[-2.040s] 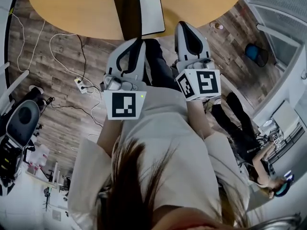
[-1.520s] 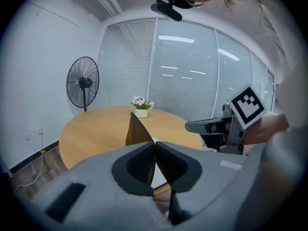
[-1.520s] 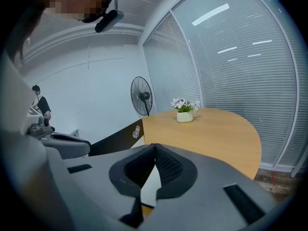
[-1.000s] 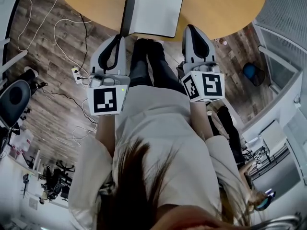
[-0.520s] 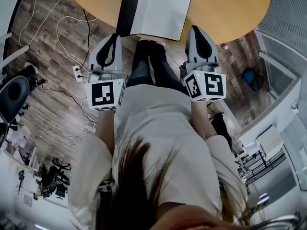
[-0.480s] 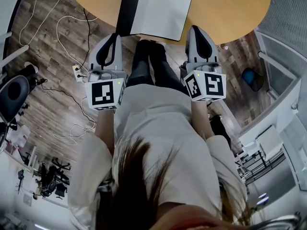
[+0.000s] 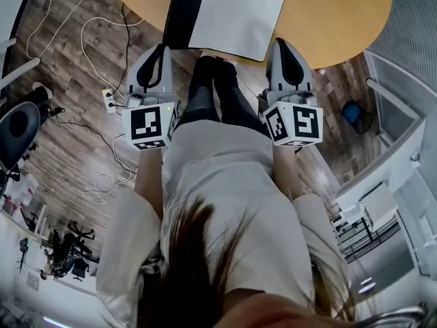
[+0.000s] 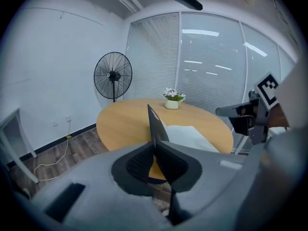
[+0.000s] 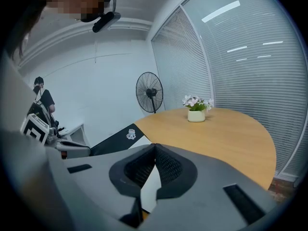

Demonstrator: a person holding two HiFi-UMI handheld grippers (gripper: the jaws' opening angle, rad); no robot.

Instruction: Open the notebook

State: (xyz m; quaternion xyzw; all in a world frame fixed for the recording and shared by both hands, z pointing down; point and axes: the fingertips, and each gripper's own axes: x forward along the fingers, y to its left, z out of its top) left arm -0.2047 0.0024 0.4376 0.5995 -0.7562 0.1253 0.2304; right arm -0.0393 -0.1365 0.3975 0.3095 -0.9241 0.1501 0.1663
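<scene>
The notebook [image 7: 235, 12] lies open on the round wooden table [image 7: 341, 12], its white page facing up. Its black cover [image 7: 183, 12] leans out to the left; it bears a small white logo. My left gripper [image 7: 164, 48] sits at the cover's near corner, at the table's edge. In the left gripper view the cover [image 8: 155, 121] rises edge-on from the closed jaw line, and my left gripper [image 8: 155, 146] looks shut on it. My right gripper [image 7: 281, 43] hovers at the notebook's right near corner, shut and holding nothing. In the right gripper view its jaws [image 9: 155, 146] meet above the white page [image 9: 147, 186].
A small pot of flowers [image 8: 172, 100] stands at the table's far side. A standing fan [image 8: 113, 76] and blinds on a glass wall lie beyond it. Cables and a power strip [image 7: 109, 101] lie on the wood floor at the left. Another person [image 9: 42, 100] stands far left.
The black cover has swung further out to the left and shows more of its face. My left gripper has moved left and down with it. The right gripper has barely shifted.
</scene>
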